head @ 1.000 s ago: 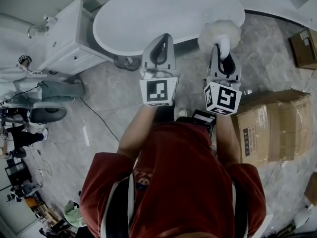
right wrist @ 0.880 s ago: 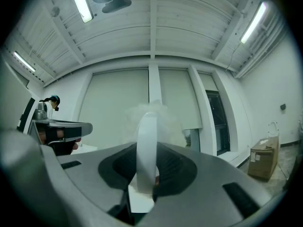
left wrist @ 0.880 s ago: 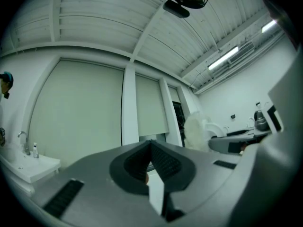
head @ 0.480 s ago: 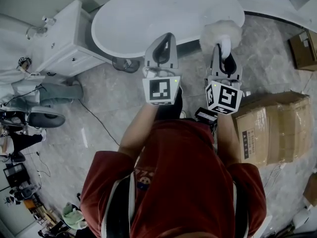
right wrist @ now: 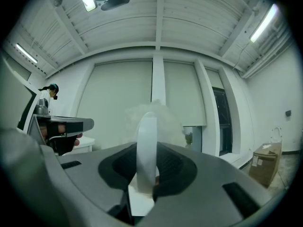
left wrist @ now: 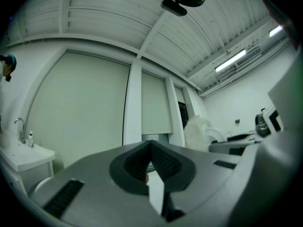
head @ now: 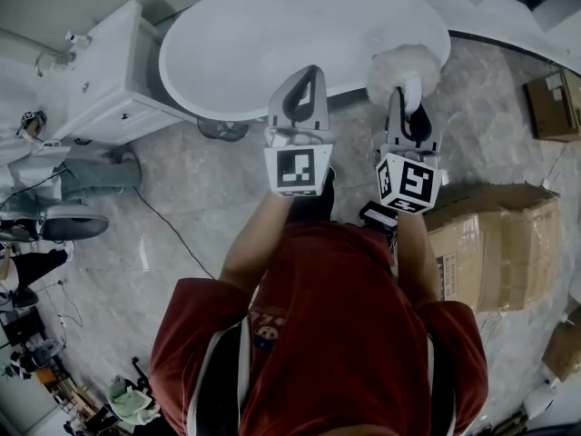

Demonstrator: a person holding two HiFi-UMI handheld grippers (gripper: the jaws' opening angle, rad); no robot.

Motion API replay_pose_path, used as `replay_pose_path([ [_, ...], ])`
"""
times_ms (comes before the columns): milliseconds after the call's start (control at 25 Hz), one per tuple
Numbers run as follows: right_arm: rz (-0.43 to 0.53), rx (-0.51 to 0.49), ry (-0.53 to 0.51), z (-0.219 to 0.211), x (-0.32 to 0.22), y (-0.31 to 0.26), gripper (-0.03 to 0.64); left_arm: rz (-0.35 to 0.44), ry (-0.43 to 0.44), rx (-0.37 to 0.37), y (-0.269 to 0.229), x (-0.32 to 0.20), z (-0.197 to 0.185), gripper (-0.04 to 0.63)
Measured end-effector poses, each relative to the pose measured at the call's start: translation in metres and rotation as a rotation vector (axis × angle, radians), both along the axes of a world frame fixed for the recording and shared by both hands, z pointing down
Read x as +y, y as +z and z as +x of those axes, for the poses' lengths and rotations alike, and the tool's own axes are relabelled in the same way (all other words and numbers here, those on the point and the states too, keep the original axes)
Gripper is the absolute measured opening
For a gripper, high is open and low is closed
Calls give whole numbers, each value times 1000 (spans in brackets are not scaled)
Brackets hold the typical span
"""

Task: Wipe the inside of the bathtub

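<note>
1. At the top of the head view stands one bathtub [head: 272,44], on a grey marbled floor [head: 200,198]. It is white, oval and freestanding, with a smooth pale inside and a rounded rim. A white vanity cabinet [head: 109,80] stands just beside its left end.
2. There is one cleaning tool, a fluffy white duster [head: 402,62] on a flat white handle [head: 410,89]. In the head view its fluffy head overlaps the near rim at the tub's right end. Whether it touches the rim cannot be told.
3. There are two grippers, each with one marker cube, both held out ahead of the person's red-clad chest towards the tub's near side.
4. The right gripper [head: 406,96] has its jaws clamped on the duster's handle. In the right gripper view the white handle [right wrist: 147,145] stands edge-on between the dark pads [right wrist: 173,164], with the fluff [right wrist: 163,115] rising beyond them.
5. The left gripper [head: 306,71] sits just left of the right one, over the tub's near rim. In the left gripper view its jaws are pressed together with nothing between them, and the duster [left wrist: 199,129] shows off to the right.
6. Two cardboard boxes show plainly: a large one [head: 495,243] beside the person's right arm, and a smaller one [head: 554,103] at the right edge.
</note>
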State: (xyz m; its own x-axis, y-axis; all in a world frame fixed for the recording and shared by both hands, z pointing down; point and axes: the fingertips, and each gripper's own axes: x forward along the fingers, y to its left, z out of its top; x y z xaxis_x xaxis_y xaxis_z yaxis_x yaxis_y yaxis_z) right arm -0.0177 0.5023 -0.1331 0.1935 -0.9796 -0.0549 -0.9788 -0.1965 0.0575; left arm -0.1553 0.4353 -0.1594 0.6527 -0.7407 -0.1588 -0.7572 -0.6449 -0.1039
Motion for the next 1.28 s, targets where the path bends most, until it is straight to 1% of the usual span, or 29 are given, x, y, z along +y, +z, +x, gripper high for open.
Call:
replay_pose_path([
  [160,-22,8,-7,5,-38,3,92,-17,-10,0,5,-38,4,15],
  [280,-35,17,-13,11,-75,5,92,-27,-24,23,4,-73,9,15],
  [400,-47,17,-19,18,-117,5,92,-36,-38,60,0,-113,14,15],
  [640,-79,18,-32,37,-214,1,92,-48,-38,71,1,-205,34,15],
  [840,-100,25,-38,56,-280,-1,92,-60,-48,73,5,-271,50,15],
  [960,-106,22,-43,63,-309,1,92,-60,-49,55,7,-297,58,15],
  [1120,-115,11,-48,70,-342,10,92,-95,-58,54,17,-330,65,15],
  [1280,-128,5,-55,85,-364,21,92,-98,-75,47,25,-354,77,15],
])
